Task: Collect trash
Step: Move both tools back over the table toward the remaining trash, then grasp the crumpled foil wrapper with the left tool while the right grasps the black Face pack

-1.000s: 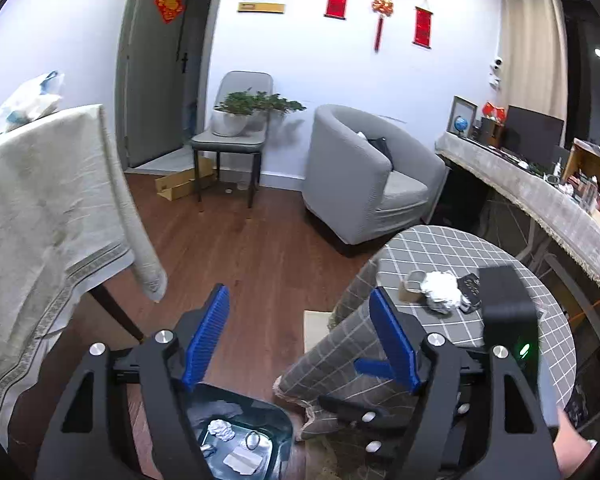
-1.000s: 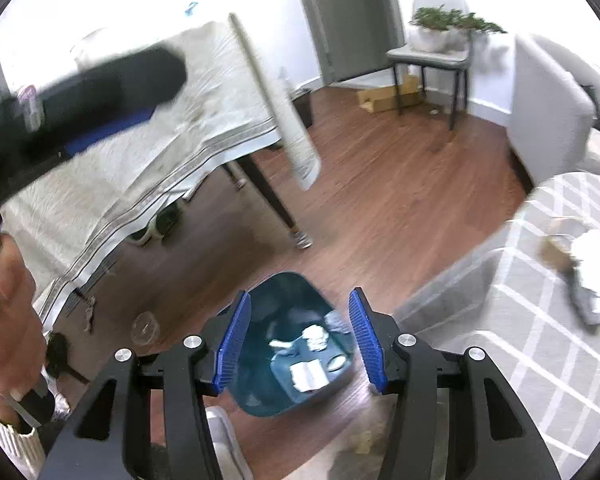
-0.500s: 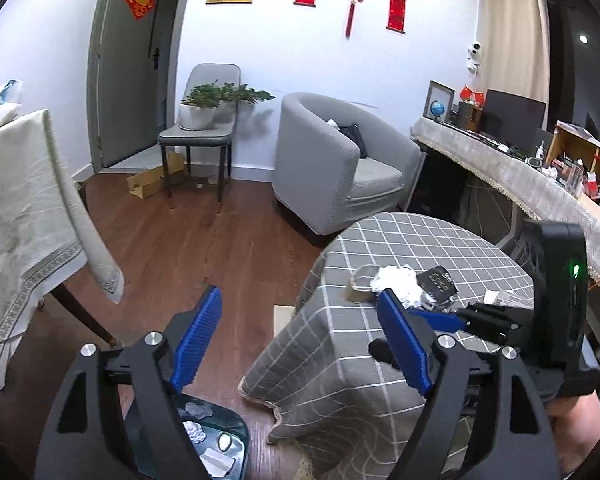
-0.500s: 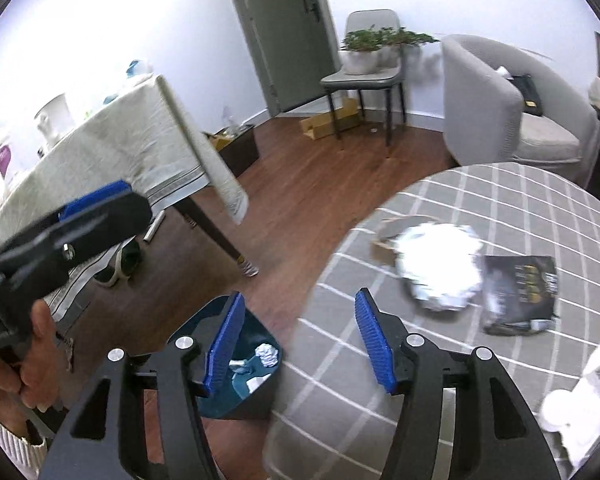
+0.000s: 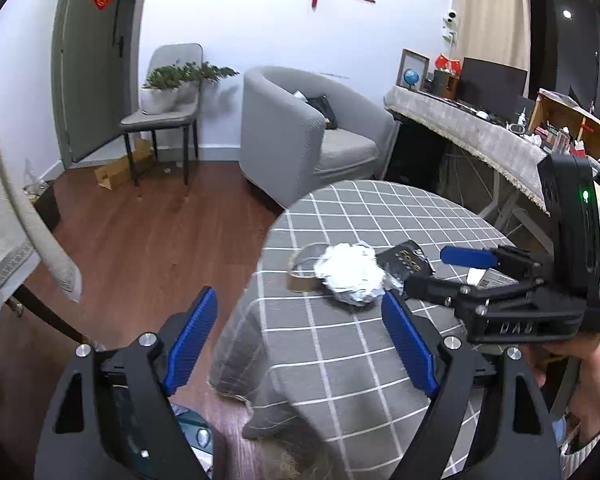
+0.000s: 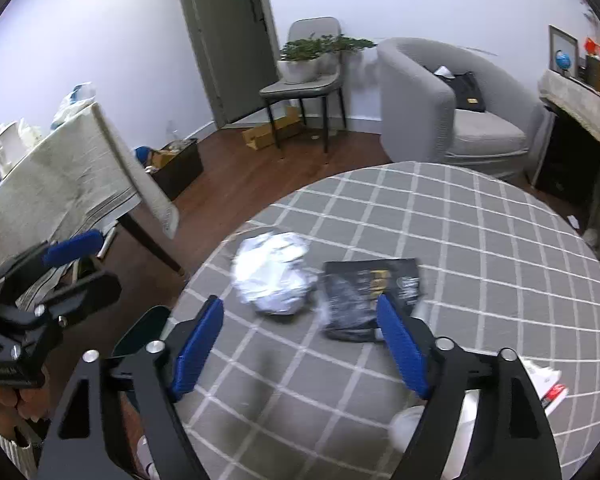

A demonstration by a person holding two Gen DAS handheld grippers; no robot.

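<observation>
The left gripper (image 5: pixel 300 340) sits at the bottom of its own view. Its jaws have just been opening and now stand wide, with nothing between the blue pads (image 5: pixel 190 340). Past them, in the middle of the frame, is a round table with a grey checked cloth (image 5: pixel 380 220).

On the cloth, near the middle of the frame, lies a crumpled ball of silver foil (image 5: pixel 350 272). Touching it on the left is a roll of brown tape (image 5: pixel 300 276). Just to the right of the foil is a black packet with gold letters (image 5: pixel 406 260).

At the right of this view, the right gripper (image 5: pixel 440 272) reaches in over the table, held by a hand (image 5: pixel 572 376). A green light (image 5: pixel 585 195) glows on its body.

In the right wrist view, the right gripper (image 6: pixel 300 344) fills the bottom of the frame. Its jaws have also just been opening and stand wide, holding nothing. The foil ball (image 6: pixel 274 280) and the black packet (image 6: pixel 370 296) lie on the cloth just above the pads, side by side. Some white paper trash (image 6: pixel 544 380) sits at the lower right, partly hidden. A dark green bin (image 6: pixel 142 330) peeks out at the lower left, on the floor by the table's edge. The left gripper (image 6: pixel 72 264) shows at the left edge.

Further back there are a grey armchair (image 5: pixel 308 136), a chair holding a potted plant (image 5: pixel 168 92), and a second table with a pale cloth (image 6: pixel 60 172) at the left.
</observation>
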